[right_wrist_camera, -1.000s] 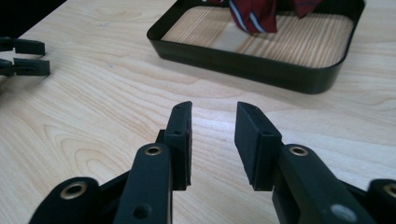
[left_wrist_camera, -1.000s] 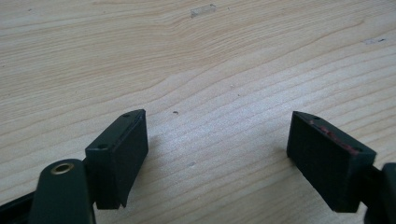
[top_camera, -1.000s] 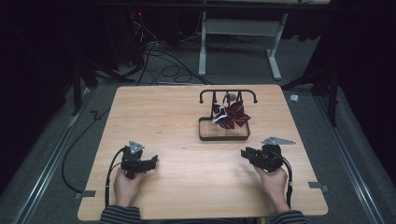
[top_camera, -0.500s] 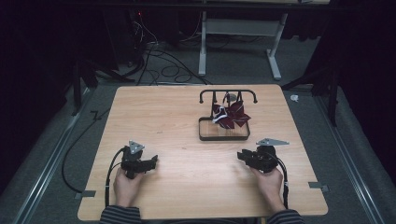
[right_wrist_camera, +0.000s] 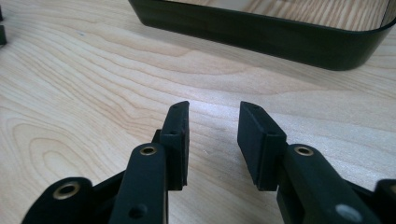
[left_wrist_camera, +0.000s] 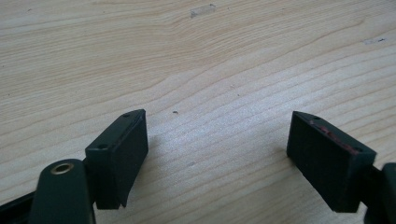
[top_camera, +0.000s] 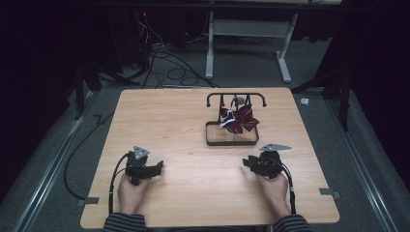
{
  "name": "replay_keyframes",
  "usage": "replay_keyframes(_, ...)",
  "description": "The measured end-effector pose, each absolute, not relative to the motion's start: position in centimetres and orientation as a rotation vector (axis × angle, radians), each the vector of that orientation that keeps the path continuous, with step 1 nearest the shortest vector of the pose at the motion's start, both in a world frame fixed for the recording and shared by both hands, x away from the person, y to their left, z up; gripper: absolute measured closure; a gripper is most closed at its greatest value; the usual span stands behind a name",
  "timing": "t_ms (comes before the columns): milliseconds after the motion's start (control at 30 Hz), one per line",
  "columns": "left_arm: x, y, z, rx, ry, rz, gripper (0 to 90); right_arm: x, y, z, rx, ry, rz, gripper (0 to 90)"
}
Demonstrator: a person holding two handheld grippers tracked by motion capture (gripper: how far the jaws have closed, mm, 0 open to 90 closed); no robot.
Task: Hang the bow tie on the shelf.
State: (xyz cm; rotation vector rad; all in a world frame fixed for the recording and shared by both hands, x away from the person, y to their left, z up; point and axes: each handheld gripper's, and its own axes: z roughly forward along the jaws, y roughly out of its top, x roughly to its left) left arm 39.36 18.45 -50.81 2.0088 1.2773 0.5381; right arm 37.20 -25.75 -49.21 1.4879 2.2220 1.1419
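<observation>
Maroon cloth (top_camera: 239, 121), bunched up with a bit of white at its left edge, sits in a shallow black tray (top_camera: 231, 143) under a small black rack (top_camera: 236, 97) on the far right part of the wooden table (top_camera: 174, 121); it looks like fabric or a folded ornament, though I cannot tell which from where I stand. Nearest to it is the right gripper (top_camera: 252, 163), held low over the table just in front of the tray's near right corner, jaws apart by a narrow gap and holding nothing. In the right gripper view the right gripper (right_wrist_camera: 212, 123) points at the tray's dark wall (right_wrist_camera: 261, 32), which lies close ahead and a little to one side, with bare wood between. The left gripper (top_camera: 157, 167) rests well apart on the near left side of the table, and in the left gripper view its fingers (left_wrist_camera: 122, 149) are spread wide over bare grain, empty. The step in hand seems to be the approach toward the cloth. To do it well, I would judge that the right hand should lift enough to clear the tray wall, open the jaws wider before reaching the cloth, and come in from the front where the rack's bar does not block the way. The cloth looks soft and light, so a pinch on a thick fold should hold better than a grab at a loose tip.
</observation>
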Motion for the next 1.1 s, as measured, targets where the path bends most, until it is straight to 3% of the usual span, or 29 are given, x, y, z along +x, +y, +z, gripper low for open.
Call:
replay_keyframes(767, 39.4, 18.4, -50.8, 2.009, 1.276, 0.539, 21.0, 37.6, -24.3, -50.2, 1.361, 2.14, 0.915, 45.4)
replay_keyframes(1100, 39.4, 18.4, -50.8, 2.009, 1.273, 0.538, 21.0, 37.6, -24.3, -50.2, 1.368, 2.139, 0.92, 44.3)
